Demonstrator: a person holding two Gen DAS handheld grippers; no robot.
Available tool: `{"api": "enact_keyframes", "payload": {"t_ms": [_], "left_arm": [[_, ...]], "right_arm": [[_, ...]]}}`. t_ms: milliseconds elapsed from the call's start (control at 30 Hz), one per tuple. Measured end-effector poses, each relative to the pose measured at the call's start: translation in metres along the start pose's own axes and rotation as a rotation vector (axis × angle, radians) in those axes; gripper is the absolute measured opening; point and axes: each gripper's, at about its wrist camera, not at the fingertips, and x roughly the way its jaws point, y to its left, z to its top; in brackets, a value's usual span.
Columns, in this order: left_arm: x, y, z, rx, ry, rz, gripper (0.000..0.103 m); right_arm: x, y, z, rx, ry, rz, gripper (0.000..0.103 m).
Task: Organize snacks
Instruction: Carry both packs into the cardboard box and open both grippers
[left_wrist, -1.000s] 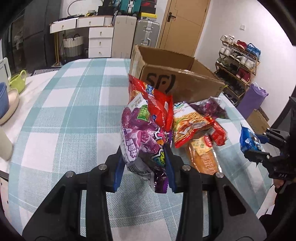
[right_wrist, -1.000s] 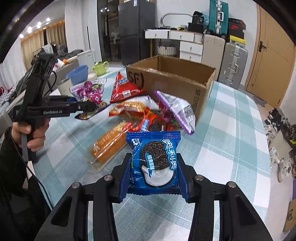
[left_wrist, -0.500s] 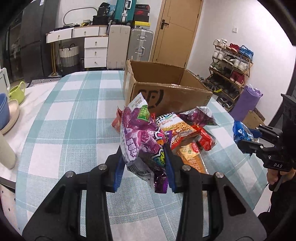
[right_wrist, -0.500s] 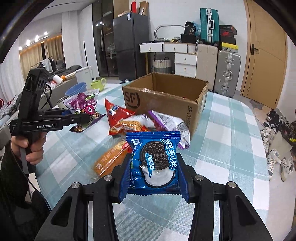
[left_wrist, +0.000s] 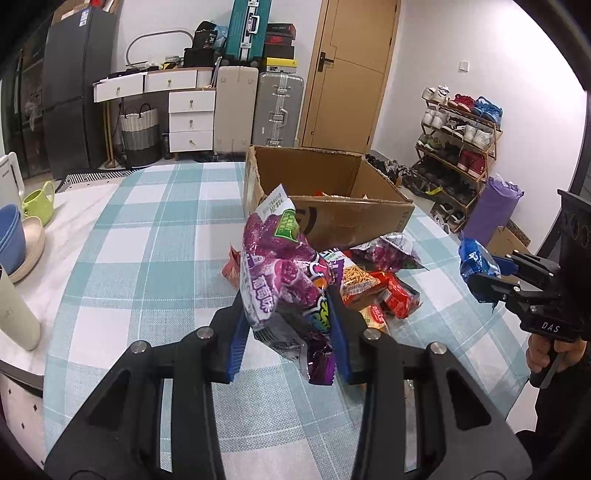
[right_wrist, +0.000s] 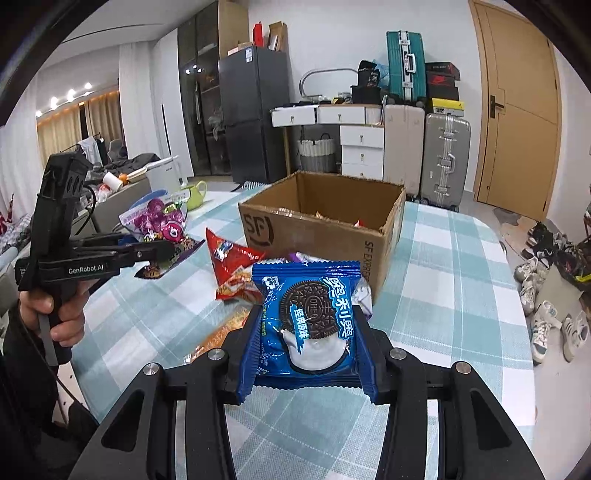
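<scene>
My left gripper is shut on a purple candy bag and holds it above the checked table, short of the open cardboard box. My right gripper is shut on a blue Oreo packet, held above the table in front of the box. A pile of snack bags lies before the box. The left gripper with the purple bag shows at left in the right wrist view; the right gripper with the Oreo packet shows at right in the left wrist view.
The box holds a few snacks. A red bag and an orange packet lie on the table. Bowls, a green cup and a pale bottle stand at the left table edge.
Both grippers have risen with their snacks and now look down more steeply on the box, whose inside shows. The pile lies lower in both views.
</scene>
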Motion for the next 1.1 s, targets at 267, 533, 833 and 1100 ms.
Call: {"api": "enact_keyframes", "payload": {"t_ms": [267, 533, 833, 1100], "left_arm": [[0.005, -0.002, 0.016, -0.007, -0.01, 0.005, 0.035], [0.015, -0.013, 0.053, 0.011, -0.042, 0.002, 0.035], [0.037, -0.019, 0.09, 0.009, -0.05, 0.01, 0.035], [0.067, -0.026, 0.116, 0.015, -0.025, 0.025, 0.035]], "right_arm": [[0.005, -0.004, 0.023, 0.018, -0.025, -0.028, 0.045], [0.018, -0.014, 0.054, 0.045, -0.052, -0.05, 0.045], [0.042, -0.021, 0.091, 0.058, -0.076, -0.046, 0.045], [0.071, -0.029, 0.107, 0.06, -0.055, -0.032, 0.045]]}}
